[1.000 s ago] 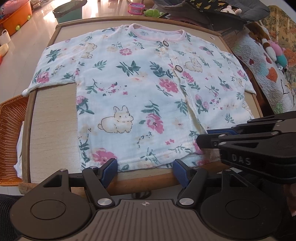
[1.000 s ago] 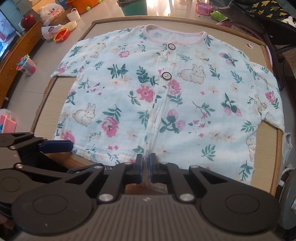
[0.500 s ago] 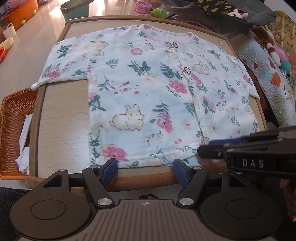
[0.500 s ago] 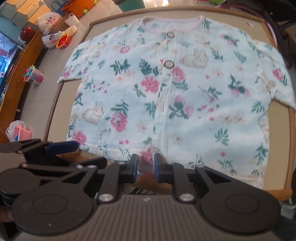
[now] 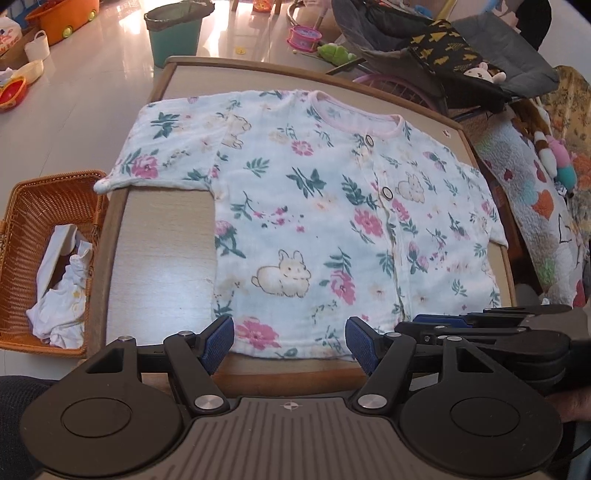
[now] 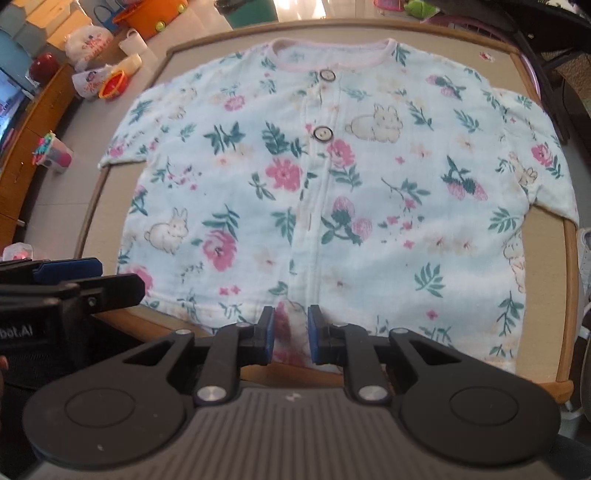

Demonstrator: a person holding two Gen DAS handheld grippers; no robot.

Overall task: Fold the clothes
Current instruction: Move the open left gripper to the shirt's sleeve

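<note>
A pale blue baby shirt [image 5: 332,221] with pink flowers, rabbits and a pink collar lies flat, front up, on a wood-rimmed table [image 5: 159,243]; it also shows in the right wrist view [image 6: 332,192]. My left gripper [image 5: 290,343] is open and empty, its fingers above the shirt's near hem. My right gripper [image 6: 290,334] is partly open with the hem at the button placket between its jaws, not clamped. Each gripper shows from the side in the other's view, the right one [image 5: 480,325] and the left one [image 6: 66,280].
An orange wicker basket [image 5: 26,206] holding white clothes stands left of the table. A green bin [image 5: 173,33] and toys are on the floor beyond. A patterned quilt [image 5: 535,206] and dark fabric lie to the right.
My right gripper was shut at the hem and has opened partway. Both grippers have risen and pulled back a little, so more of the table shows. The shirt has not moved.
</note>
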